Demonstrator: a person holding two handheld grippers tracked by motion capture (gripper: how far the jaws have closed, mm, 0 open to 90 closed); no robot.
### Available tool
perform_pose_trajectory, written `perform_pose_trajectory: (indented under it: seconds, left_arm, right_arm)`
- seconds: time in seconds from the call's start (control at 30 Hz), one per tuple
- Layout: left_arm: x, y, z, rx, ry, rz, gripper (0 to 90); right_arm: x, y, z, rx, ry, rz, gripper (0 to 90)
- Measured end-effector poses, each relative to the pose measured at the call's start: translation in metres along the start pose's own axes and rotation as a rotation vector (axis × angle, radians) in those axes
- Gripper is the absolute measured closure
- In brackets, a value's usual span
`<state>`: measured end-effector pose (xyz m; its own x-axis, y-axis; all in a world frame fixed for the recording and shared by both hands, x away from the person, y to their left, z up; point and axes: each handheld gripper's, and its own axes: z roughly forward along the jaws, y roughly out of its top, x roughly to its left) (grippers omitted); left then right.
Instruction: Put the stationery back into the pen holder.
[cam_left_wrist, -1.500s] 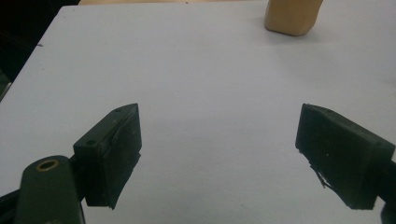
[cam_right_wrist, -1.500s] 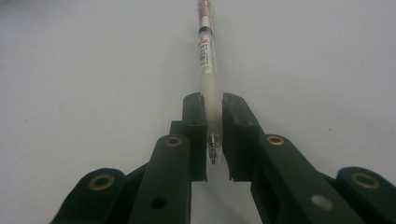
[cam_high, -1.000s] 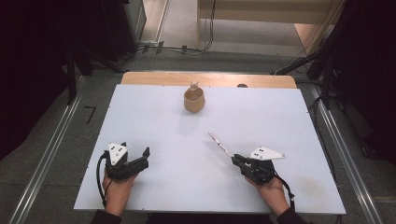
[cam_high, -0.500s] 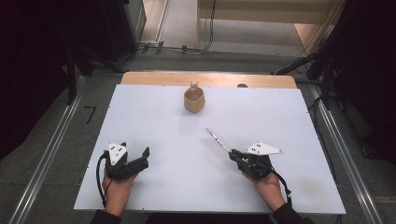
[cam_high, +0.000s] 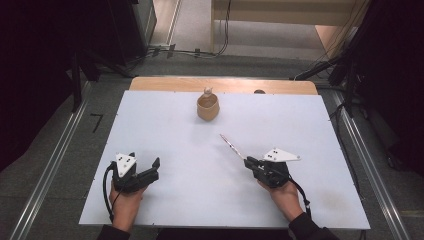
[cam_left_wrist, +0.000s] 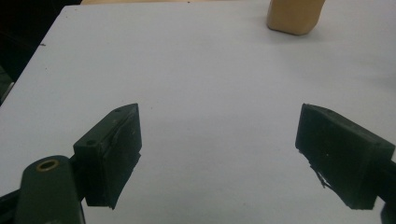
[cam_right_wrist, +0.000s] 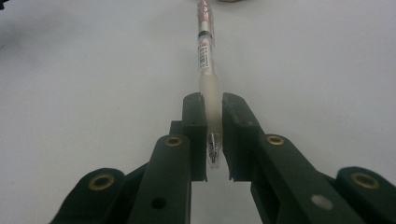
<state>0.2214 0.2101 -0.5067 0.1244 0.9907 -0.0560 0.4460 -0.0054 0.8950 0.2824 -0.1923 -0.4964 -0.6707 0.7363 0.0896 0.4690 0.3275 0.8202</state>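
Note:
My right gripper (cam_right_wrist: 212, 112) (cam_high: 248, 161) is shut on a clear pen (cam_right_wrist: 205, 56) with a pink cap, gripped near its tip end. The pen (cam_high: 231, 145) sticks out forward and left over the white table (cam_high: 165, 130), toward a tan cup (cam_high: 207, 106) at the back middle. A small object stands in that cup. My left gripper (cam_left_wrist: 219, 154) (cam_high: 151, 167) rests near the front left of the table, its jaws wide apart with nothing between them. The cup (cam_left_wrist: 294, 16) appears far ahead in the left gripper view.
The white table top has a wooden strip (cam_high: 225, 85) along its far edge. Dark floor, metal rails (cam_high: 50, 165) and cables surround the table.
My right gripper with the pen has shifted slightly left and forward on the table. The left gripper has stayed where it was.

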Motion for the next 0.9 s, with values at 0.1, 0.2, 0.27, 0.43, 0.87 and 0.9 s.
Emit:
perform_pose_trajectory:
  seconds: [0.1,0.2,0.27,0.43,0.87,0.9]
  left_arm:
    - [0.0,0.0,0.0,0.0,-0.002,0.001,15.4]
    - [0.0,0.0,0.0,0.0,-0.002,0.001,15.4]
    - [0.0,0.0,0.0,0.001,-0.001,0.0,15.4]
    - [0.0,0.0,0.0,-0.002,-0.002,0.0,15.4]
    - [0.0,0.0,0.0,-0.002,-0.005,0.0,15.4]
    - [0.0,0.0,0.0,-0.002,-0.006,0.0,15.4]
  right_arm:
    - [-0.001,0.002,0.002,-0.002,0.0,0.002,78.3]
    - [0.0,0.004,0.003,-0.006,-0.001,0.0,78.3]
    - [0.0,0.007,0.003,-0.006,0.001,0.005,78.3]
    - [0.002,0.011,0.007,-0.008,0.005,-0.007,78.3]
    - [0.003,0.024,0.011,-0.011,-0.001,-0.017,78.3]
    - [0.003,0.026,0.012,-0.013,0.0,-0.014,78.3]
